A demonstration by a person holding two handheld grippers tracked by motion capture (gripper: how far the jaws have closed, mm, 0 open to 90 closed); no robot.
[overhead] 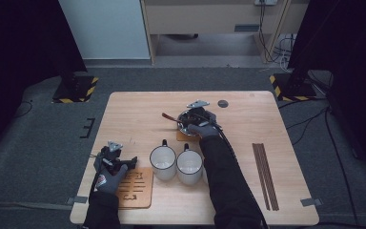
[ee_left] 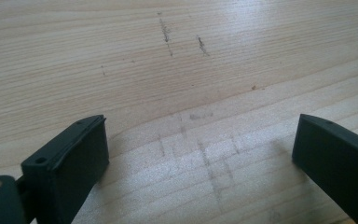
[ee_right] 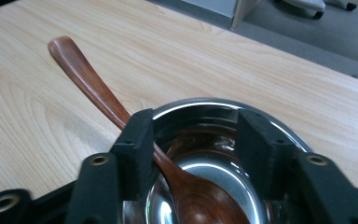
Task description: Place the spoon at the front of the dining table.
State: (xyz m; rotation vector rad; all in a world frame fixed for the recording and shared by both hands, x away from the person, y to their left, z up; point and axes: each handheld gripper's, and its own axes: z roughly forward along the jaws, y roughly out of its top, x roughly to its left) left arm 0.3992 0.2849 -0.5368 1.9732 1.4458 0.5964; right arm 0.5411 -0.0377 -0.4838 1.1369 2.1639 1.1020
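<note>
Toward twelve o'clock of the tabletop's (overhead: 138,107) middle, a steel bowl (overhead: 185,121) is seen resting on a small wooden coaster (overhead: 183,137), with the right hand-held gripper (overhead: 194,119) lowered over it. A reddish wooden spoon (ee_right: 121,116) is laid with its head inside the bowl (ee_right: 205,140), and its handle is stretched over the rim toward ten o'clock onto the bare wood. In the right gripper view the jaws are set about half apart, straddling the spoon's neck inside the bowl; the left jaw is shown touching the spoon, while the right jaw is kept clear of it, so the spoon is not clamped. At eight o'clock from the bowl the left hand-held gripper (overhead: 116,157) is rested near the tabletop's left edge, its jaws spread wide over bare wood (ee_left: 191,93) with nothing between them. Two white mugs (overhead: 176,164) are stood side by side at six o'clock from the bowl, just beside a larger wooden trivet (overhead: 136,188) under the left hand. Dark chopsticks (overhead: 265,175) are laid lengthwise at four o'clock, well apart from the bowl.
</note>
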